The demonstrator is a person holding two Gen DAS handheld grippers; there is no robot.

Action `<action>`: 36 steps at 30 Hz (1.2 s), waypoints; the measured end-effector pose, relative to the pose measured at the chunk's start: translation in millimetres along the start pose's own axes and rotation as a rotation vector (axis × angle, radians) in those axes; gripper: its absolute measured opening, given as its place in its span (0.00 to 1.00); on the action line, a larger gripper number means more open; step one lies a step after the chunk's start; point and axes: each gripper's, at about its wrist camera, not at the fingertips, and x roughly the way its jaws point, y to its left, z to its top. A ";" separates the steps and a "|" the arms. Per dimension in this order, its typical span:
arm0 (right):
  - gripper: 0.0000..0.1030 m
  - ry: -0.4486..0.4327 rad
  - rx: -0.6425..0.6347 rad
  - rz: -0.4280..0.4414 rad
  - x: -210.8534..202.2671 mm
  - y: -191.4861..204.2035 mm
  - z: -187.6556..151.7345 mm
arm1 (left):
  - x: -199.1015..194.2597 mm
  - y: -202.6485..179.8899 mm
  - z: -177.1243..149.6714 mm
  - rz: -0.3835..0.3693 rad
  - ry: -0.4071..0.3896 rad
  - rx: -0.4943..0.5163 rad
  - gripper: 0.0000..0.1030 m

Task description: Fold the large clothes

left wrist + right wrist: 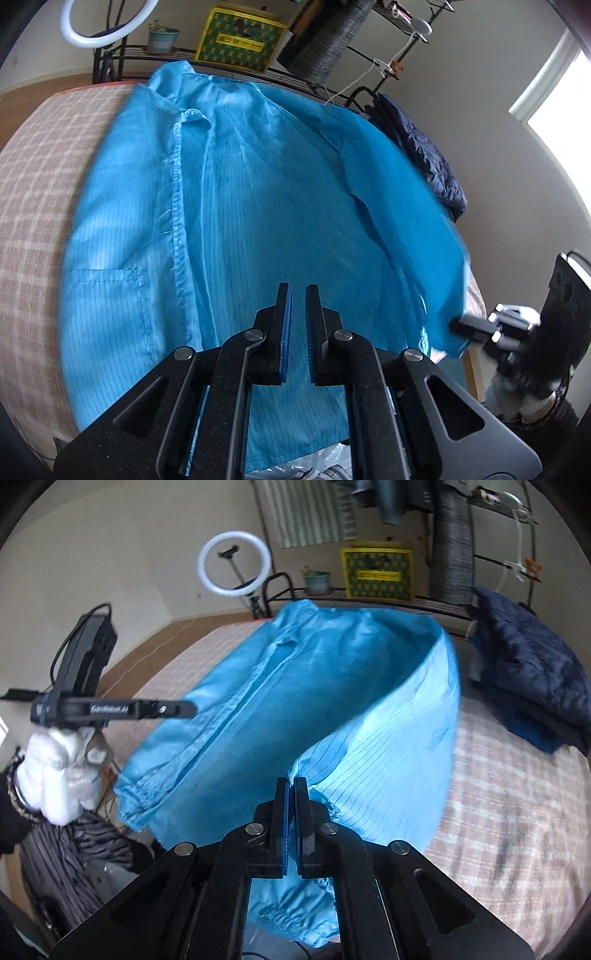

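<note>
A large blue coat [240,206] lies front-up on the checked bed cover [37,177], collar at the far end. My left gripper [297,295] hovers over its lower front, nearly shut, with nothing between its pads. In the right wrist view that left gripper [184,709] is held by a white-gloved hand [62,771] above the coat's left edge. My right gripper [291,782] is shut on the gathered cuff of the coat's sleeve [388,746], which rises in a curved fold off the bed cover [509,805]. The right gripper [469,328] also shows at the coat's right edge.
A folded navy garment [535,664] lies at the bed's far right corner. Behind the bed stands a metal rack with a yellow box [376,574], a potted plant [317,581] and a ring light [234,565]. A bright window [561,122] is on the right.
</note>
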 end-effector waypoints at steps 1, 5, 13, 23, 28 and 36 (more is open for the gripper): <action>0.01 0.015 -0.029 0.014 7.5 8.2 0.5 | -1.1 2.9 0.6 -0.003 -0.002 -0.013 0.05; 0.01 0.091 -0.141 0.073 41.2 42.1 -2.0 | -6.4 13.4 1.8 0.010 -0.019 -0.044 0.05; 0.01 0.248 -0.287 0.141 81.7 77.9 -29.7 | 4.1 30.1 -6.7 0.039 0.027 -0.074 0.05; 0.24 0.139 -0.051 0.301 19.6 4.2 -12.9 | 29.0 4.5 -41.3 -0.016 0.152 -0.028 0.21; 0.31 0.043 0.186 0.177 14.3 -88.3 11.0 | 49.6 -14.1 -70.9 -0.086 0.239 -0.032 0.52; 0.31 0.004 0.517 0.118 64.0 -221.0 42.7 | 65.3 -12.4 -84.3 -0.085 0.283 -0.026 0.44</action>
